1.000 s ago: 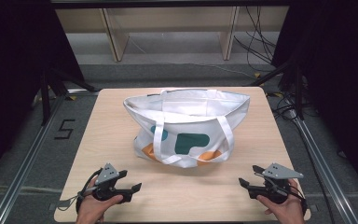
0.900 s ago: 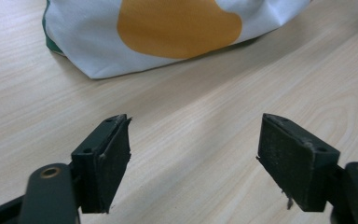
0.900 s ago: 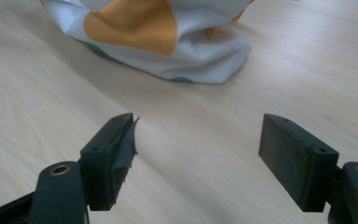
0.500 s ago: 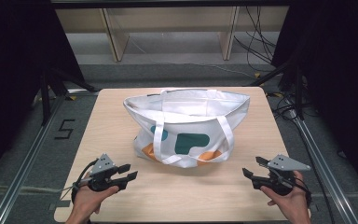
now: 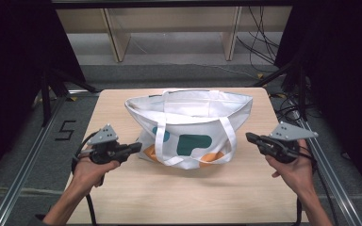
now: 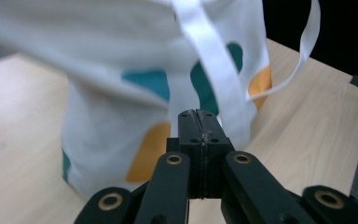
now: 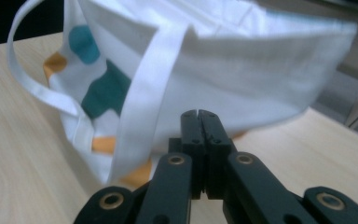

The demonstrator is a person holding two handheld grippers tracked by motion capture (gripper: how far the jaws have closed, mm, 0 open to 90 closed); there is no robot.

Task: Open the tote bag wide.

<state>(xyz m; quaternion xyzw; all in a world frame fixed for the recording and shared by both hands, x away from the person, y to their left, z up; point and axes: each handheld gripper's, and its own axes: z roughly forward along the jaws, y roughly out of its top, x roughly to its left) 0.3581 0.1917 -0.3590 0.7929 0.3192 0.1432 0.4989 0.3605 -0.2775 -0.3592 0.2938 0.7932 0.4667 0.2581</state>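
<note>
A white fabric tote bag with teal and orange patches (image 5: 191,129) stands open at the middle of the light wooden table (image 5: 169,197). Left gripper (image 5: 135,148) and right gripper (image 5: 250,137) flank it (jaws just closed, pressed together on nothing), each clear of the fabric, with bare tabletop along the near edge.

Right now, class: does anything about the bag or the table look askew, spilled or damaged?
Nothing stands out. The white tote bag stands open and upright on the wooden table, its near handle drooping down the front; no spill or tear shows.
</note>
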